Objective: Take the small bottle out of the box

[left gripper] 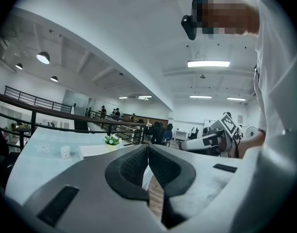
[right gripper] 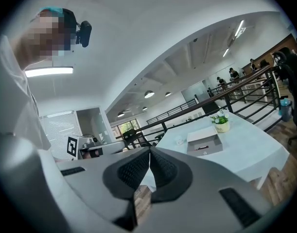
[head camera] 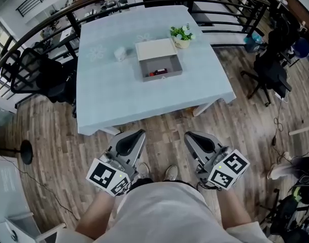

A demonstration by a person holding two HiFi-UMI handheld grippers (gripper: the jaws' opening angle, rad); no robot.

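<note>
An open grey box [head camera: 162, 66] with its white lid folded back stands on the light blue table [head camera: 124, 100]. A small red and dark bottle [head camera: 158, 72] lies inside it. The right gripper view shows the box [right gripper: 205, 142] far ahead. Both grippers are held low near my body, well short of the table. The left gripper [head camera: 140, 132] is shut with nothing in it, its pads [left gripper: 138, 164] touching. My right gripper [head camera: 188, 134] is also shut and empty, pads [right gripper: 160, 168] pressed together.
A potted plant [head camera: 182, 35] stands right of the box and a small white jar [head camera: 120, 53] to its left. Black office chairs [head camera: 40, 75] flank the table, and a dark railing [head camera: 38, 32] curves behind it. Wooden floor [head camera: 159, 123] lies between me and the table.
</note>
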